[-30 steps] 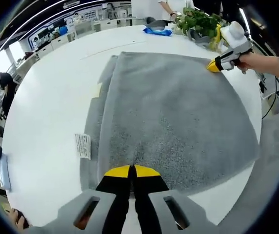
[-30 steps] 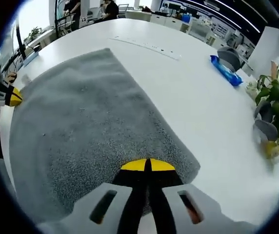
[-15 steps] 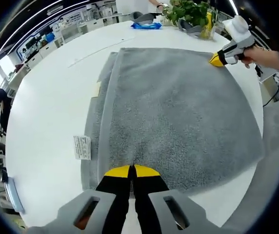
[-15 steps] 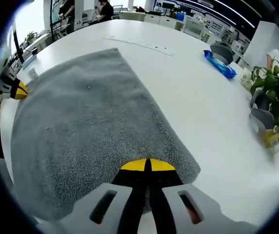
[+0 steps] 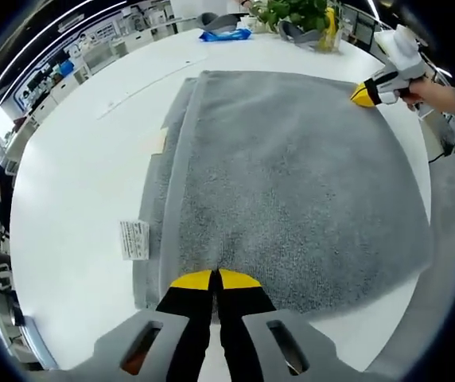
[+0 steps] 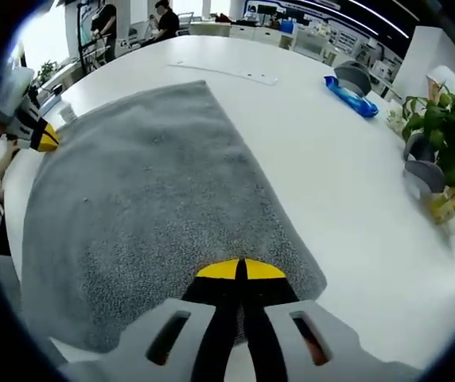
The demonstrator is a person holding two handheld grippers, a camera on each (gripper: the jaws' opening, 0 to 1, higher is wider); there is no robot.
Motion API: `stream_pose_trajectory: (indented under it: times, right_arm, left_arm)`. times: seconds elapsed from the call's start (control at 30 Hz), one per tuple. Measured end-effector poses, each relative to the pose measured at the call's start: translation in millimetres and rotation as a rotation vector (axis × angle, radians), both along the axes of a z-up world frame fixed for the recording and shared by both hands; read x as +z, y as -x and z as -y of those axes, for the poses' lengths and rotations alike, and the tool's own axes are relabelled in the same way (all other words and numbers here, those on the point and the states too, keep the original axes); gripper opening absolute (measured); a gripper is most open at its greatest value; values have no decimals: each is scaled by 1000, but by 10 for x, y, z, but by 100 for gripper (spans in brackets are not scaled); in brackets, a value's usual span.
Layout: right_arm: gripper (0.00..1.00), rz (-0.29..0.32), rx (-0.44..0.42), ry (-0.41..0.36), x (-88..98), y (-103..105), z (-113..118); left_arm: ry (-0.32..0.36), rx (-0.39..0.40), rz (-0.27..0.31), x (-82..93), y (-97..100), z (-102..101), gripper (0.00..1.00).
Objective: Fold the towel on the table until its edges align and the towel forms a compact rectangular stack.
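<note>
A grey towel [image 5: 283, 175] lies folded on the white table [image 5: 76, 175], its upper layer set a little to the right of a lower layer that peeks out on the left with a white label [image 5: 134, 237]. My left gripper [image 5: 215, 278] is shut on the towel's near corner. In the left gripper view my right gripper [image 5: 364, 94] pinches the far right corner. In the right gripper view the towel [image 6: 148, 191] spreads ahead, my right gripper [image 6: 241, 269] is shut on its near corner, and the left gripper [image 6: 44, 142] holds the far left corner.
A potted plant [image 6: 442, 135] and a blue packet [image 6: 348, 83] sit at the table's far side, with the plant [image 5: 295, 12] and packet [image 5: 223, 35] beyond the towel in the left gripper view. People stand by desks [image 6: 164, 16] in the background. A hand [image 5: 434, 91] holds the right gripper.
Both cameras have shifted slightly; the towel looks flatter and more spread. Both grippers stay shut on their corners.
</note>
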State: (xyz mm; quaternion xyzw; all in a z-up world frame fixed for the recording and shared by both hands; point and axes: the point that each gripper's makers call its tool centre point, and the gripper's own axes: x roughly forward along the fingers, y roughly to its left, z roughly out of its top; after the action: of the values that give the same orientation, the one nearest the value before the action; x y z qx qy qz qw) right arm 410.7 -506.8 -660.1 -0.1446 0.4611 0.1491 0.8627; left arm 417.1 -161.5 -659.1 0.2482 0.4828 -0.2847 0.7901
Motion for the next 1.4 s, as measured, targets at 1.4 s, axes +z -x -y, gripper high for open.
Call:
stream_pose_trajectory:
  times: [1.4]
  right_arm:
    - [0, 25, -72, -45, -16, 423, -3]
  left_arm:
    - [18, -19, -6, 1, -527, 141, 2]
